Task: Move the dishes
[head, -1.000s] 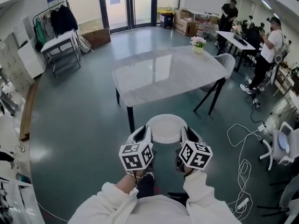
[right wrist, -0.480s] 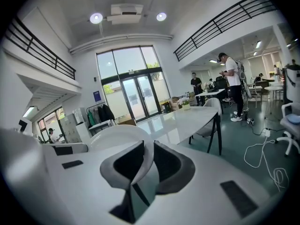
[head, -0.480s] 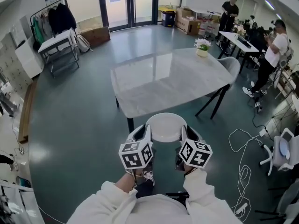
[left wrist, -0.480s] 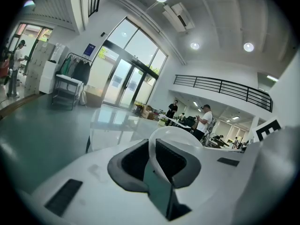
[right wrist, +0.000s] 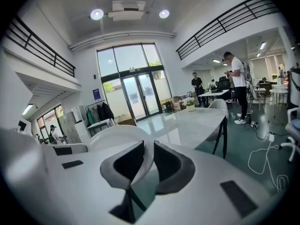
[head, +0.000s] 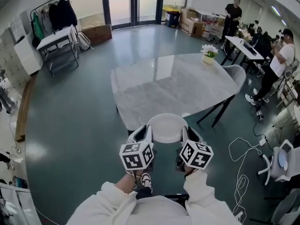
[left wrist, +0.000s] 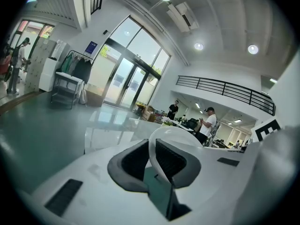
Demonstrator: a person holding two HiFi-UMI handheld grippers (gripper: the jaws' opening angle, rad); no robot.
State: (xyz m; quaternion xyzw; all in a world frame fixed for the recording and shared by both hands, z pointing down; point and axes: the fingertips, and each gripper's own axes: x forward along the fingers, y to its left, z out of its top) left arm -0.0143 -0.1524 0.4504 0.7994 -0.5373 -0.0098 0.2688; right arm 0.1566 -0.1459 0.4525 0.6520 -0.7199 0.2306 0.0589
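I carry a white plate [head: 167, 127] in the air just short of the near edge of the white marble table [head: 173, 83]. My left gripper [head: 148, 134] is shut on the plate's left rim and my right gripper [head: 183, 134] is shut on its right rim. In the left gripper view the plate [left wrist: 174, 136] runs edge-on between the dark pads [left wrist: 135, 160] of the left gripper [left wrist: 153, 158]. The right gripper view shows the plate [right wrist: 119, 136] likewise pinched by the right gripper [right wrist: 148, 159]. The table top [right wrist: 192, 123] lies just ahead.
A small potted flower [head: 209, 52] stands at the table's far right corner. A grey chair [head: 236, 74] is tucked at the table's right. White cables [head: 243, 163] trail on the floor to the right. People [head: 277, 60] stand by desks at the far right. A clothes rack [head: 55, 18] is far left.
The table has drawn nearer in the head view as I walked toward it. Both grippers keep the same hold on the plate.
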